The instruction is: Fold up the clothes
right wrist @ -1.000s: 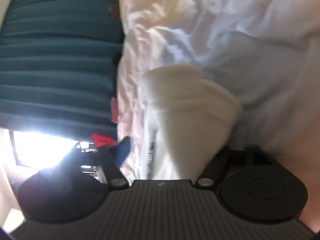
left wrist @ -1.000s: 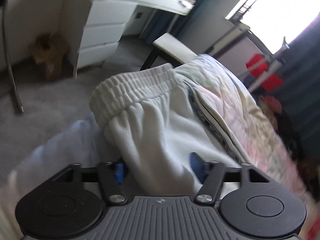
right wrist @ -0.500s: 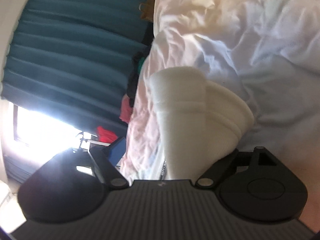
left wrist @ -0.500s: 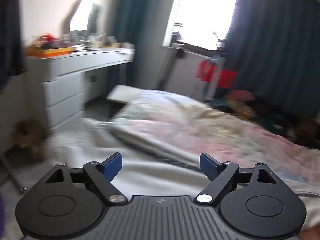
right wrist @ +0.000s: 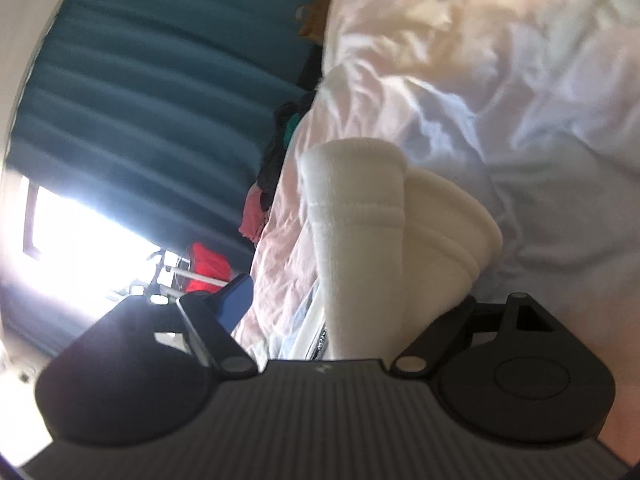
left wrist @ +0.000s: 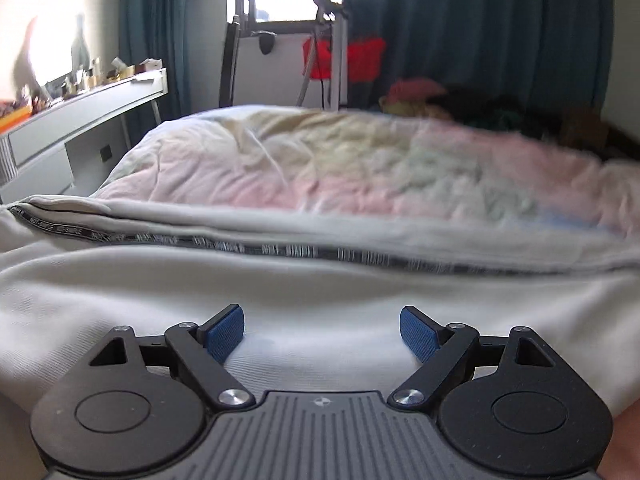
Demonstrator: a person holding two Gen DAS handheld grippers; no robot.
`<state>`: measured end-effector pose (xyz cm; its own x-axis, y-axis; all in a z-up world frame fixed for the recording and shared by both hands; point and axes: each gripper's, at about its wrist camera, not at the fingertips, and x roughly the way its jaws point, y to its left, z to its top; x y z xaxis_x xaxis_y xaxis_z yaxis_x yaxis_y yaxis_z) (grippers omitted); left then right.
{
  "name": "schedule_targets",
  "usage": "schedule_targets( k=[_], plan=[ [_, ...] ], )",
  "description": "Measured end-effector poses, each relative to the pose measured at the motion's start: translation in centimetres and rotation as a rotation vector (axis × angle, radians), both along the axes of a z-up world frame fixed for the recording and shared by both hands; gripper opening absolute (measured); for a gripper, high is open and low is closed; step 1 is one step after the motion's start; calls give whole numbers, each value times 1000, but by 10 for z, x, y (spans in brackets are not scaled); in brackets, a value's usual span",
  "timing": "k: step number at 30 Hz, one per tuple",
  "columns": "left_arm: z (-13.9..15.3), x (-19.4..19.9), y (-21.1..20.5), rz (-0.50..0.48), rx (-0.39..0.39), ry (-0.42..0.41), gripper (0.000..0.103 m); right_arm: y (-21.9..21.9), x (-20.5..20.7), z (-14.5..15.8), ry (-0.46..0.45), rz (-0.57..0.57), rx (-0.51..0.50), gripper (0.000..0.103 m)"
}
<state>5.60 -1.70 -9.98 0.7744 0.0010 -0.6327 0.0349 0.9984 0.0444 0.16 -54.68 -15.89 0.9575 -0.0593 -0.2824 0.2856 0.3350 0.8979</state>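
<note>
White jogging pants [left wrist: 320,288] with a black printed side stripe [left wrist: 320,254] lie spread across the bed. My left gripper [left wrist: 322,332] hovers low over them, open, with only flat cloth beneath its blue pads [left wrist: 224,332]. In the right wrist view, the two ribbed leg cuffs of the pants [right wrist: 360,208] stick out between the fingers of my right gripper [right wrist: 356,296]. Its one visible blue pad [right wrist: 236,300] stands clear of the cloth, with bedding showing in the gap. The cloth hides the other finger.
A pastel quilt [left wrist: 360,160] covers the bed. A white desk with small items [left wrist: 80,108] stands at the left. Dark teal curtains [right wrist: 160,120], a window, a red item on a rack [left wrist: 360,60] and a heap of clothes [left wrist: 460,104] lie beyond the bed.
My left gripper let go of the bunched waistband, swung round towards the window and now sits low over the flat pants. My right gripper rolled slightly, with the cuffs still between its fingers.
</note>
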Motion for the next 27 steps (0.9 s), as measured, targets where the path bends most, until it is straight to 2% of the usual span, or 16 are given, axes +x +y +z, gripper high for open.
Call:
schedule_targets(
  k=[5, 7, 10, 12, 15, 19, 23, 27],
  plan=[
    [-14, 3, -2, -51, 43, 54, 87, -2, 16, -17, 102, 3, -15, 83],
    [-16, 3, 1, -53, 31, 60, 87, -6, 23, -24, 143, 17, -19, 76],
    [-17, -1, 2, -50, 25, 51, 87, -6, 28, -23, 176, 13, -61, 63],
    [-18, -1, 0, -49, 36, 46, 89, -4, 27, -20, 195, -18, -77, 39],
    [-17, 2, -1, -52, 44, 53, 90, -2, 27, -14, 202, -45, -100, 27],
    [-13, 6, 2, -55, 24, 71, 90, 12, 31, 12, 207, -46, -244, 24],
    [-8, 7, 1, -76, 15, 73, 89, 39, 34, 47, 202, -41, -450, 22],
    [5, 7, 5, -122, -17, 53, 87, 81, 34, 87, 157, -26, -643, 21]
  ],
)
